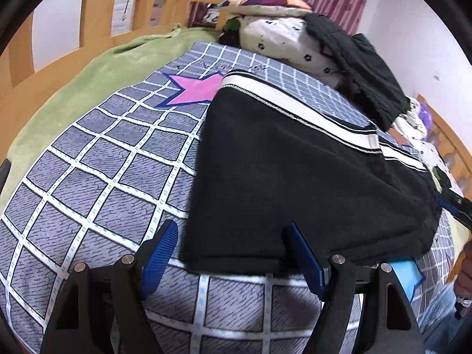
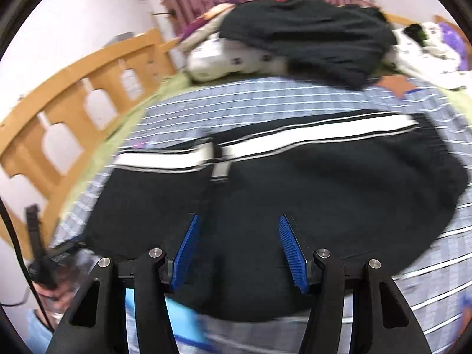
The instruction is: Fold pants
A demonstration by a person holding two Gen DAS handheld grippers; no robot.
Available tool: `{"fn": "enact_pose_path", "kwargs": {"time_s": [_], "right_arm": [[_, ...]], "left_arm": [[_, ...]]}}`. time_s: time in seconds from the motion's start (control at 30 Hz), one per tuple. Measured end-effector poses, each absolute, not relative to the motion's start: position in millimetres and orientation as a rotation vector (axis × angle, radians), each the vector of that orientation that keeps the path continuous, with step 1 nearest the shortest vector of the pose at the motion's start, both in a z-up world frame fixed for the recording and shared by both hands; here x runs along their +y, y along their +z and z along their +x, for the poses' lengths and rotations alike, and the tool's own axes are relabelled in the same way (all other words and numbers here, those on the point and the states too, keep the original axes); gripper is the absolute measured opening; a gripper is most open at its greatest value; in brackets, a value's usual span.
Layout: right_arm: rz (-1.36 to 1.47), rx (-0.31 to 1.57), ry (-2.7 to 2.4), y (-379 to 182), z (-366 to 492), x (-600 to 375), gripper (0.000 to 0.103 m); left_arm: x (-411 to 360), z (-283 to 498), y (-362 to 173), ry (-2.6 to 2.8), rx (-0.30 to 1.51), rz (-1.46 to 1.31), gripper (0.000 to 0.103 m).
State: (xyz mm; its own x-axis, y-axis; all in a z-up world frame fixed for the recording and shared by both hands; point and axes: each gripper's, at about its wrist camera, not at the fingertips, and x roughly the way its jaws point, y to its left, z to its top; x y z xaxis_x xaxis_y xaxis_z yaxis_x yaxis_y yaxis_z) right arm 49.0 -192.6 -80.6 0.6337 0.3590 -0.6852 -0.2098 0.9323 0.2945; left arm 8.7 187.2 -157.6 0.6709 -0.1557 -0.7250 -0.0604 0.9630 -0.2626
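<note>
I see a bed [image 1: 97, 159] under a grey checked cover, with a wooden rail [image 1: 97, 6] along its far side. The black pants [image 1: 295, 183] with a white side stripe lie folded flat across the cover, in front of a heap of bedding [image 1: 283, 38] and dark clothes [image 1: 362, 67]. My left claw [image 1: 233, 253] stands wide open at the pants' near edge, one blue pad over the cloth, the other over the cover; it holds nothing. My right claw [image 2: 239, 250] hangs partly open over the pants with nothing between its pads; that view is blurred.
</note>
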Motion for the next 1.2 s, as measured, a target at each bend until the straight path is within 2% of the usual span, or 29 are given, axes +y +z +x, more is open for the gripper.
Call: {"fn": "enact_pose_path", "kwargs": {"time_s": [0.13,0.2,0.23,0.27,0.47,0.67,0.83,0.9,1.03,1.07,1.13,1.2], "right_arm": [[0.18,0.869,0.361,-95.0,51.9,-150.5,0.056],[0.173,0.915,0.37,-107.3,55.4,-139.4,0.043],[0.172,0.933,0.375,-113.6,55.8,-136.0,0.023],[0.167,0.951,0.39,-118.4,53.9,-132.6,0.021],[0.045,0.963,0.377,-137.4,38.9,-127.9,0.021],[-0.069,0.846,0.364,-98.5,54.1,-127.2,0.04],[-0.174,0.845,0.346,-95.6,90.0,-108.1,0.04],[-0.199,0.87,0.338,-103.4,99.4,-102.1,0.037],[-0.234,0.93,0.318,-127.6,109.4,-97.1,0.023],[-0.247,0.919,0.299,-131.1,109.4,-97.1,0.016],[-0.239,0.883,0.305,-128.7,105.7,-99.5,0.01],[-0.195,0.833,0.318,-117.7,101.4,-106.9,0.009]], "left_arm": [[203.4,0.3,-157.9,-0.112,0.81,-0.367,0.076],[207.2,-2.5,-157.8,-0.123,0.797,-0.381,0.076],[208.0,-4.7,-157.4,-0.122,0.79,-0.378,0.076],[207.7,-5.8,-157.0,-0.119,0.786,-0.373,0.076],[220.2,-13.0,-153.8,-0.105,0.752,-0.385,0.076],[233.3,-10.8,-154.9,-0.092,0.736,-0.44,0.076],[235.2,-6.6,-155.0,-0.082,0.732,-0.447,0.076],[235.4,-6.5,-155.1,-0.083,0.73,-0.447,0.076],[234.4,-5.0,-155.7,-0.076,0.732,-0.426,0.076],[233.2,-4.5,-155.9,-0.073,0.734,-0.416,0.076],[230.3,-3.9,-156.0,-0.065,0.736,-0.39,0.076],[228.3,-4.1,-156.3,-0.06,0.736,-0.373,0.076]]}}
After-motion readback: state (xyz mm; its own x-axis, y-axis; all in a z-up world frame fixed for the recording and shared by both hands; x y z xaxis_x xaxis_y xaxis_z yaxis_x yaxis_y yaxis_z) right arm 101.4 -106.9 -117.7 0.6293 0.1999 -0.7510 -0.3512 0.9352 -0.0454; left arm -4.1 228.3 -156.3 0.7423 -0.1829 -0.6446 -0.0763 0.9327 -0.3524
